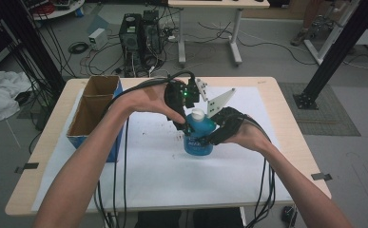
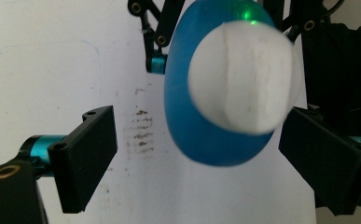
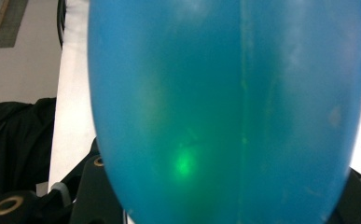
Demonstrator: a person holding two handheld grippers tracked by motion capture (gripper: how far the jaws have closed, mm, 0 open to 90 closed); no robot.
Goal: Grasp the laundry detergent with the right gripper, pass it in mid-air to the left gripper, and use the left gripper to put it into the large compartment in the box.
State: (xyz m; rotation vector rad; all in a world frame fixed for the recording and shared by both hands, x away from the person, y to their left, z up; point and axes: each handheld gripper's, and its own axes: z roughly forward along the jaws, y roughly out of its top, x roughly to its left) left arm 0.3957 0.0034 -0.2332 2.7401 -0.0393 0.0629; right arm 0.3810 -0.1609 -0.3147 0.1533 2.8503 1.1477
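Cap removal pending: white cap (image 2: 243, 77) remaining on blue bottle (image 1: 198, 135).
Right gripper (image 1: 213, 137) is clamping the bottle body; left gripper (image 2: 197, 154) is standing wide open around the cap, gripping nothing.

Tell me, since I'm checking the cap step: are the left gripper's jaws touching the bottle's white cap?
Apart. In the left gripper view the left gripper stands open, with white table cover showing between each jaw and the white cap of the blue bottle.

Dim, soft high view, bright white paper sheet (image 1: 162, 166), blurred blue bottle (image 3: 225, 112) close-up, green glare spot
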